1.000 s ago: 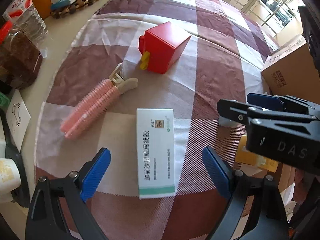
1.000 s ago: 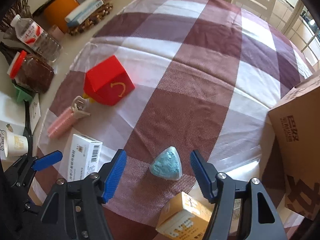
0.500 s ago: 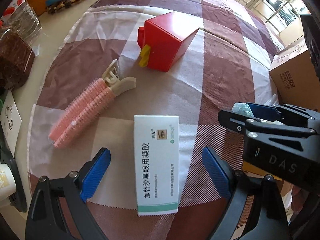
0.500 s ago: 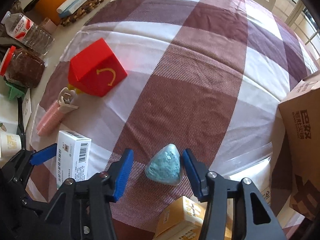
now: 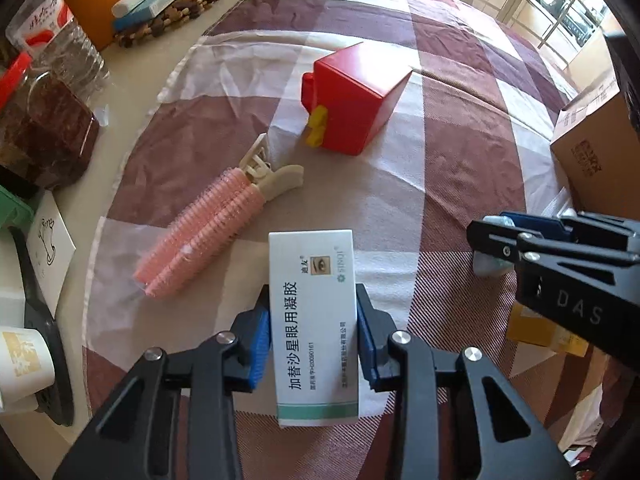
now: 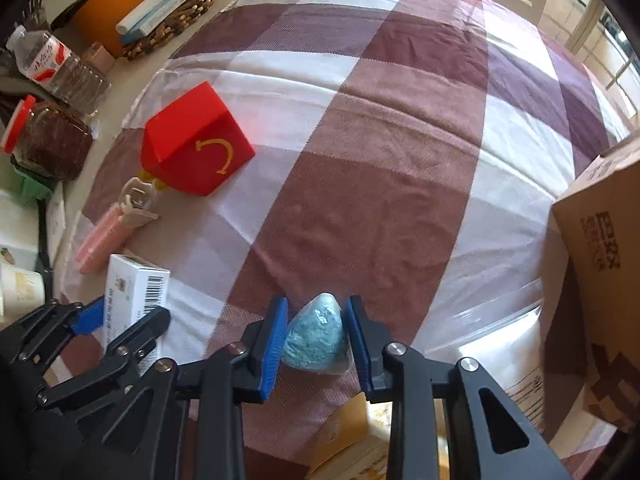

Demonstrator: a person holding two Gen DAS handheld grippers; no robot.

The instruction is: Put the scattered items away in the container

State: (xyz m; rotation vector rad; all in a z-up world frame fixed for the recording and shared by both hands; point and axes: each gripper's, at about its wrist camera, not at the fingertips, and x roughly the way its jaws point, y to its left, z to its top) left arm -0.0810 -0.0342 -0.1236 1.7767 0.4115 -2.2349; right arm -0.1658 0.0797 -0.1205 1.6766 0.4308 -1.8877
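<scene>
On the checked cloth covering the table, going from left to right, a pink hair roller clip is lying at a slant, and a red house-shaped box is sitting beyond it. Just right of the clip, the left tool is closing its blue pads on the long sides of a white medicine box, which is lying flat on the cloth with both pads touching it. Further right, the right tool is squeezing a blue triangular packet, its pads pressing on either side of the packet, which is resting on the cloth. Near that tool's base a yellow carton is peeking out. At the far right a brown cardboard box is standing on the table's edge, well apart from both held items.
</scene>
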